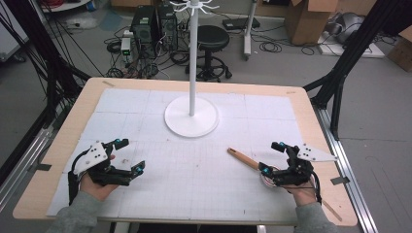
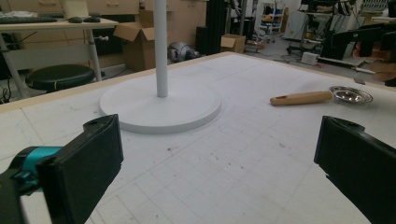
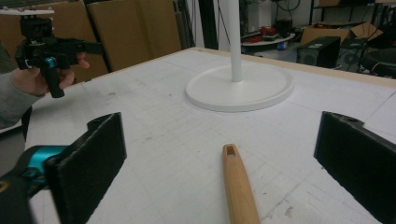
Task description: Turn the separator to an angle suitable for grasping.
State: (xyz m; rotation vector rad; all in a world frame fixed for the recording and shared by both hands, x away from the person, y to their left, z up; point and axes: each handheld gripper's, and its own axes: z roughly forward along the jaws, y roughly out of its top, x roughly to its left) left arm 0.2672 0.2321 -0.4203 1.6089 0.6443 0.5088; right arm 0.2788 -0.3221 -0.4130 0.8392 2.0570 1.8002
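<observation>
Seemingly lining up a grasp, the right gripper (image 1: 276,158) is hovering, jaws released, over the ladle (image 1: 244,159), needing to lower and clench.

Stand (image 1: 191,116) sits on the table (image 1: 58,145), centre and toward the far edge. Ladle (image 1: 252,162) lies on the mat (image 1: 194,184) to the near right of the stand's base, handle pointing toward the stand, bowl at the near-right end. Right gripper (image 1: 272,158) just above the ladle's bowl. Left gripper (image 1: 130,155) at near left, well apart from both. Stool (image 1: 212,39) on the floor behind the table.
</observation>
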